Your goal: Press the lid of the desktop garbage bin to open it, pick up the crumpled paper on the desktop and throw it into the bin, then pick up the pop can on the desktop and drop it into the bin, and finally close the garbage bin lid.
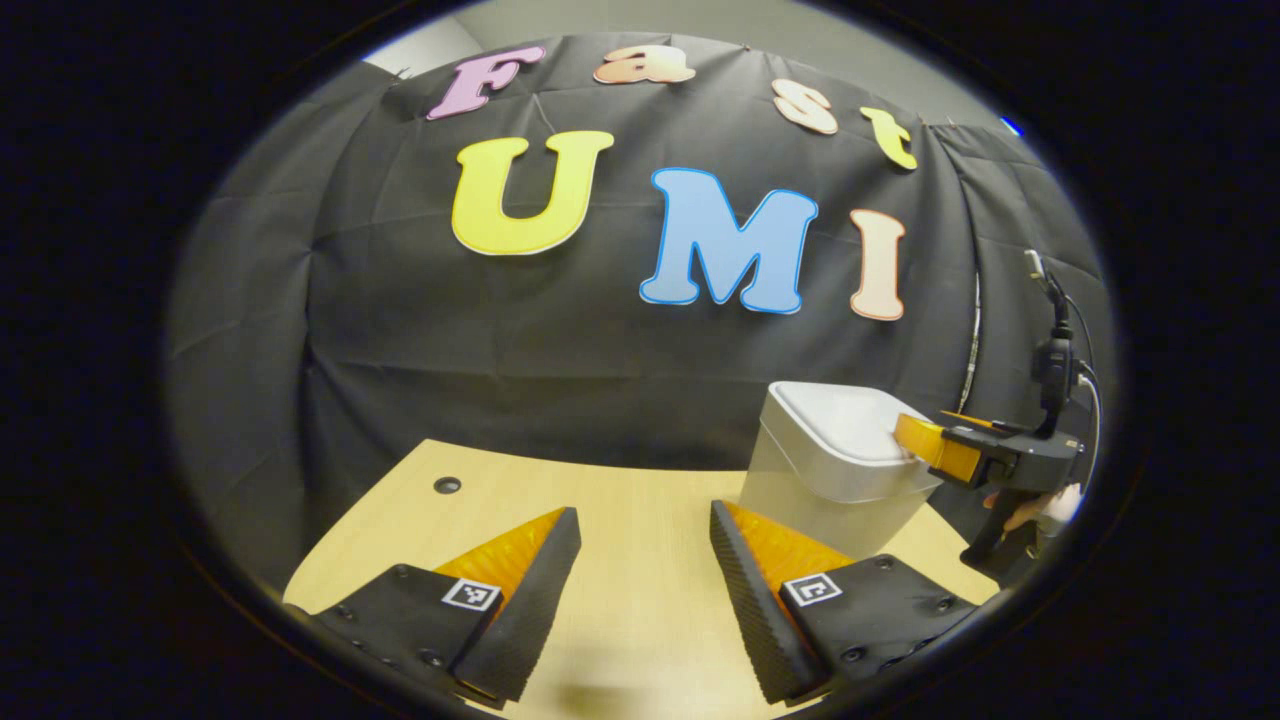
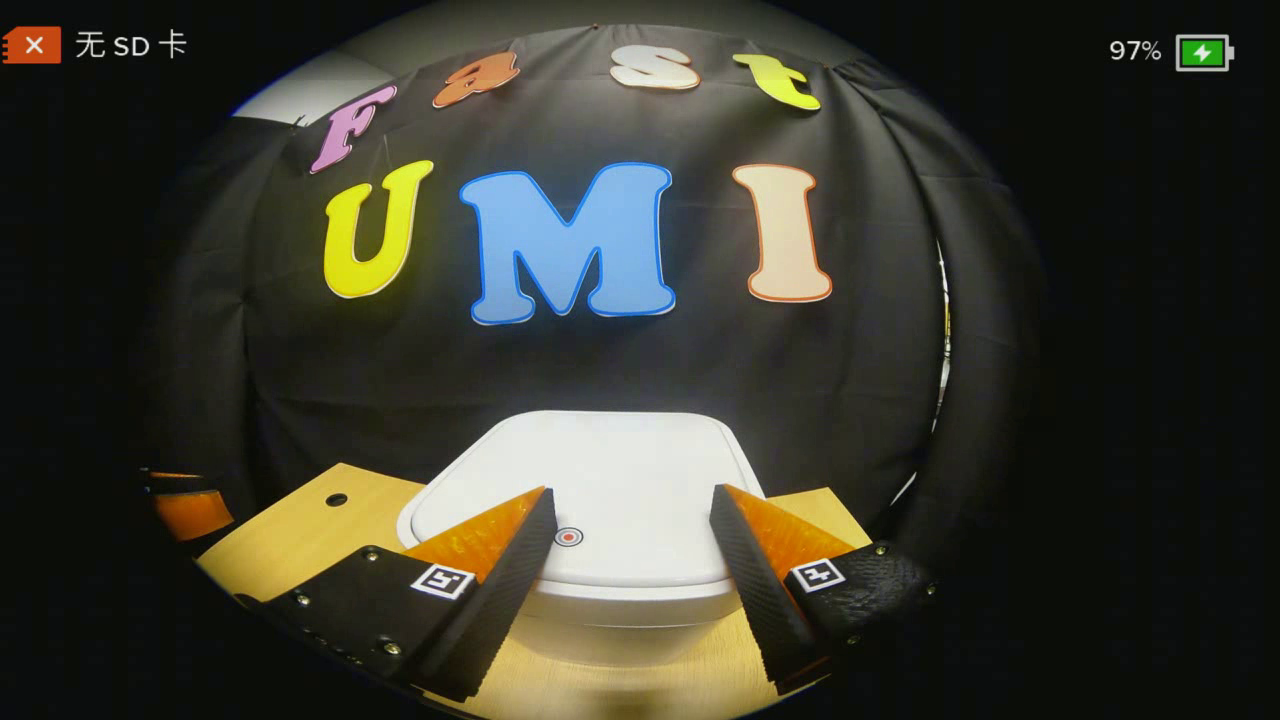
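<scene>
In the left gripper view, the wooden table [image 1: 620, 520] has one small round hole [image 1: 447, 485] near its far left edge. The left gripper [image 1: 645, 525] hangs over the bare tabletop with its two fingers spread wide and nothing between them. To the right stands one bin [image 1: 820, 480], pale with its lid [image 1: 845, 420] down flat. At the bin's right side the right gripper [image 1: 925, 445] reaches over the lid's edge, with part of a hand [image 1: 1030, 512] on its grip below; whether its tip touches the lid cannot be told from here.

In the right gripper view, a piece of the left gripper [image 2: 185, 505] shows at the far left edge, then the same table hole [image 2: 336, 498]. In the middle sits the bin, its shut lid [image 2: 620, 470] carrying one small red dot [image 2: 568, 537]. The right gripper [image 2: 632, 515] is over the near part of the lid, its two fingers wide apart on either side of the dot, gripping nothing.
</scene>
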Demonstrator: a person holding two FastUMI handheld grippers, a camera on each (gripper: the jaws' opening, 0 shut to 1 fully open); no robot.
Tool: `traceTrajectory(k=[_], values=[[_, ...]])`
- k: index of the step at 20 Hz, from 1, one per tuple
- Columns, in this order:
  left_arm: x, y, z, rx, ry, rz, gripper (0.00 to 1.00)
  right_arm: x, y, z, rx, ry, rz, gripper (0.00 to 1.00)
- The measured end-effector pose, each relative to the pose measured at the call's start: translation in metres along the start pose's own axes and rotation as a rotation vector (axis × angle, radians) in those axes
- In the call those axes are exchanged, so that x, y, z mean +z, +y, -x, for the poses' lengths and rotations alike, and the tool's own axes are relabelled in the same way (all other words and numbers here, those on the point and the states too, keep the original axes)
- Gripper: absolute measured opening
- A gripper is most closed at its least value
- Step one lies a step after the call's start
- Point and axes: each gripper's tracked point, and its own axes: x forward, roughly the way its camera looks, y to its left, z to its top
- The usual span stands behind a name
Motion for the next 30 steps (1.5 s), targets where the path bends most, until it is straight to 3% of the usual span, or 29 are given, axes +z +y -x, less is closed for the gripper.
traceTrajectory(k=[19, 30], values=[[0.023, -0.014, 0.003, -0.034, -0.049, -0.043, 0.89, 0.005, 0.0, 0.003, -0.019, -0.023, -0.015, 0.98], [0.028, -0.025, 0.004, -0.056, -0.061, -0.064, 0.89, 0.005, -0.003, 0.038, -0.044, -0.044, 0.004, 0.97]])
